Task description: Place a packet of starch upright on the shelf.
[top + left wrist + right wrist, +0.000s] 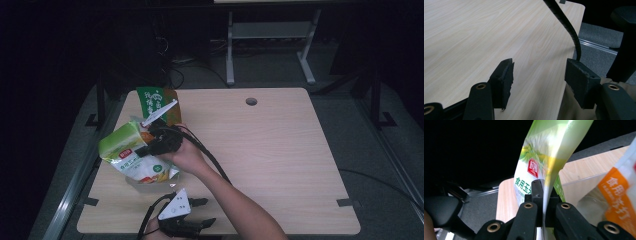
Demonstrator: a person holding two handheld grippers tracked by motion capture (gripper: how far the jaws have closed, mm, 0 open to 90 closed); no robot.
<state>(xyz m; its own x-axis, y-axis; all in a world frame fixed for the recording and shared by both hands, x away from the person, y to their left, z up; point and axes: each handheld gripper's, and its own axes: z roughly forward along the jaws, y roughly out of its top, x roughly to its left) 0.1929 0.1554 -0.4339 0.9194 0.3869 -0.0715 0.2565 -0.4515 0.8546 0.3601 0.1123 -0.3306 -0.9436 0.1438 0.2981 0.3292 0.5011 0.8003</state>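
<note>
We see right gripper [543, 202] fingers clamped on light-green pouch [125, 150], pouch at 9 o'clock on bench [280, 150], over clear bin [579, 187]. Dark-green pouch [152, 102] just behind, at 10 o'clock. Left gripper [537, 75] fingers apart, empty, at 6 o'clock edge.

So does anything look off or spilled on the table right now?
Nothing spilled. The light green bag hangs tilted, pinched at its edge in the shut right tool over a clear bin. The left tool sits open at the table's near edge.
</note>
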